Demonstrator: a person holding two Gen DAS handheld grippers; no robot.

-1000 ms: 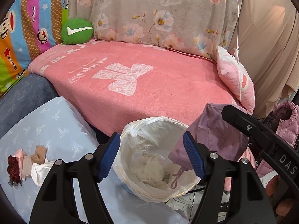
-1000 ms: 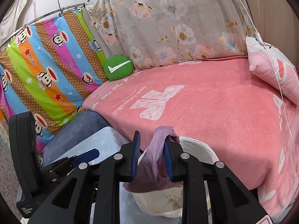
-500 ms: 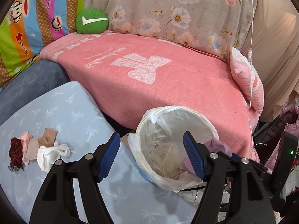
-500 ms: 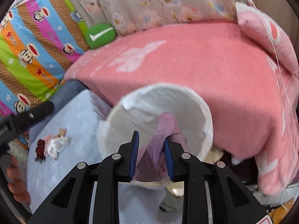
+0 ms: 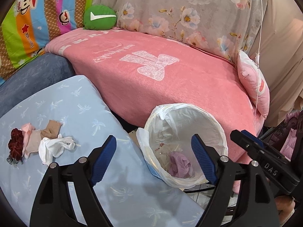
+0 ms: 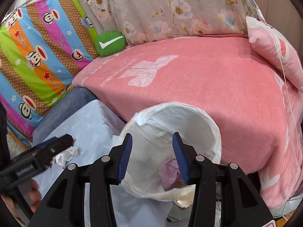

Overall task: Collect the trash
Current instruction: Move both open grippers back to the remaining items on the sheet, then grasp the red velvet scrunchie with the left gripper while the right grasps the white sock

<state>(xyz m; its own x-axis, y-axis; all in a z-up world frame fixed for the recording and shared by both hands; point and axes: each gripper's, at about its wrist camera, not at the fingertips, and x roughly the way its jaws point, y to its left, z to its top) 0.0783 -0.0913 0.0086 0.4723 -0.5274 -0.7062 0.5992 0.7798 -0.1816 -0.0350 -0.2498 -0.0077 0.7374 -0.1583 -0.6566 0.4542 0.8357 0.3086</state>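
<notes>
Left wrist view: we look down along our left gripper [image 5: 154, 159], whose blue-padded jaws stand wide apart and are opening further, with nothing between them. Beyond its fingertips sits a round trash bin [image 5: 220, 130] lined with a white plastic bag. At the bottom of the bin lies a crumpled purple cloth [image 5: 180, 163], resting among thin pale scraps. The bin stands between a pale blue cushion [image 5: 89, 109] printed with palm trees on the left and a pink blanket [image 5: 170, 81] covering a sofa behind it.

On the blue cushion, well apart from the bin, lies a small heap of trash: a white crumpled tissue [image 5: 55, 147], a tan scrap [image 5: 51, 131], a pink piece [image 5: 27, 128] and a dark red tuft [image 5: 16, 144], all touching or overlapping one another.

At the right edge of this view our right gripper [image 5: 265, 160] reaches in beside the bin.

Right wrist view: we see our right gripper's jaws parted and opening above the bin's mouth, gripping nothing. The purple cloth shows below and behind the right pad, down inside the bin, free of both pads. Our left gripper enters from the left edge, over the blue cushion, near the white tissue.

Farther back, a round green pillow [image 5: 100, 17] with a white tick mark sits at the sofa's corner, beside a striped cartoon-monkey blanket [image 5: 37, 17] and a grey floral drape [image 5: 180, 9]. A pink pillow [image 5: 253, 83] leans at the sofa's right end.
</notes>
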